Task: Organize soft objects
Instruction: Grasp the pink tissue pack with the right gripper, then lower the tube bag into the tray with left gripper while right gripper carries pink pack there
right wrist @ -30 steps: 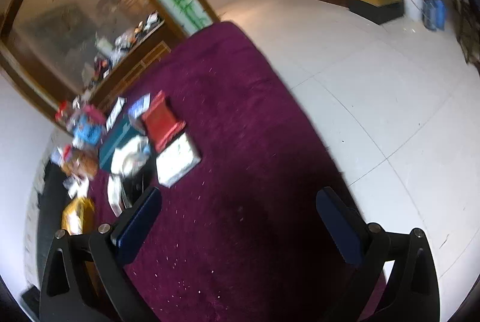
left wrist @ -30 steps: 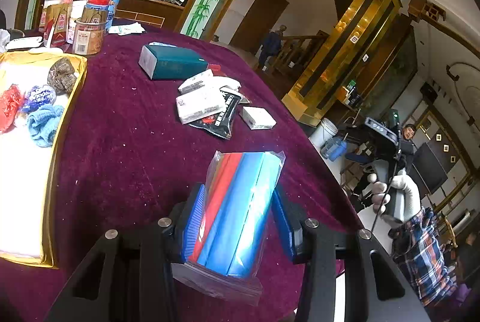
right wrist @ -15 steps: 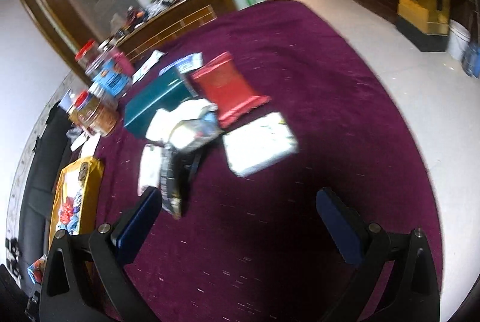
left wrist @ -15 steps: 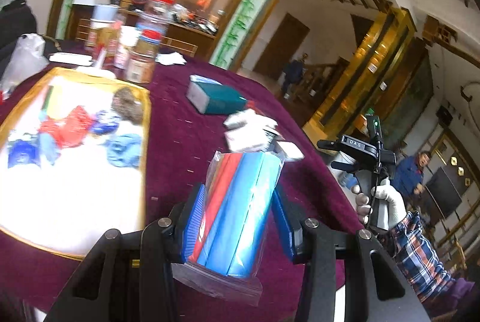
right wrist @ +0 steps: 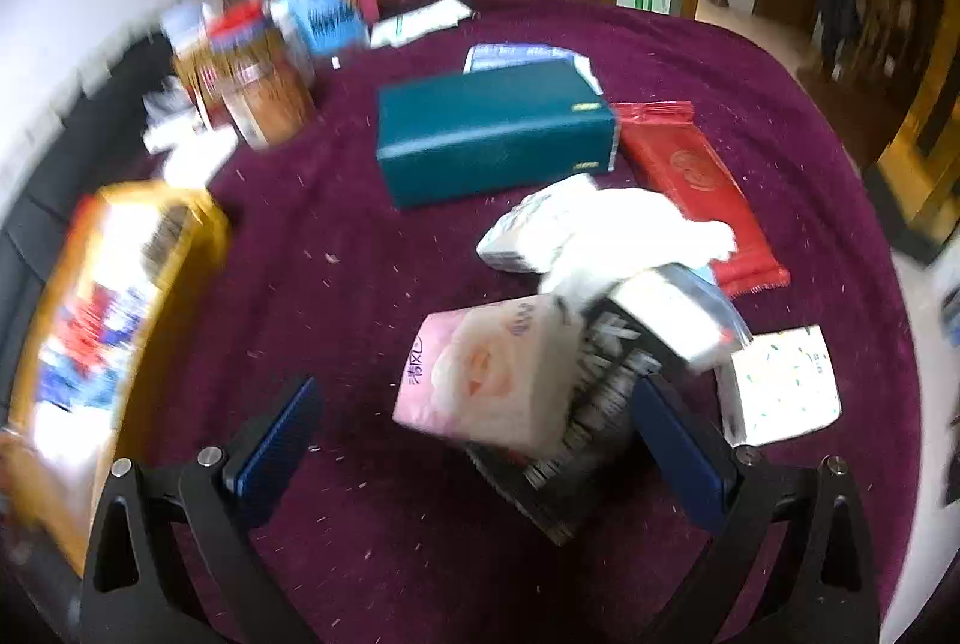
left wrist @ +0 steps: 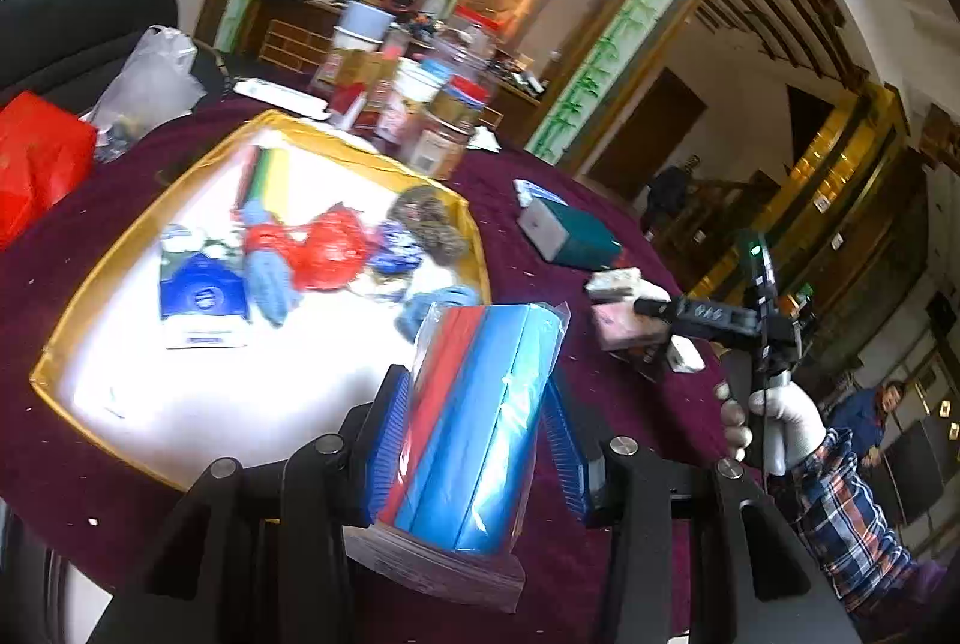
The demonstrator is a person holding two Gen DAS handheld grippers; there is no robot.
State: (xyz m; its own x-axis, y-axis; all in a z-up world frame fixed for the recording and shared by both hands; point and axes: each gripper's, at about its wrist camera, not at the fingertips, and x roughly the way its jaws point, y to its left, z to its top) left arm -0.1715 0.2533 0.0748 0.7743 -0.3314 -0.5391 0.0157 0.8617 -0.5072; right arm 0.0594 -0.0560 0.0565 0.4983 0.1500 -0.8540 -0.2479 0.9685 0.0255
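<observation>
**Pack carried over to the tray**

Both hands have swung toward the tray (left wrist: 72, 320). Left gripper (left wrist: 474, 416) pinches the blue-and-red pack (left wrist: 474, 422), poised at the tray's five o'clock corner. Right gripper (right wrist: 474, 434), spread and empty, hovers over the pink tissue pack (right wrist: 480, 374). Next, probably: lower and release inside the rim.

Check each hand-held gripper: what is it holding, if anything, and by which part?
The left hand-held gripper clamps a red-and-blue pack in clear wrap by its two sides, near the lower end. The right hand-held gripper is open and holds nothing.
</observation>
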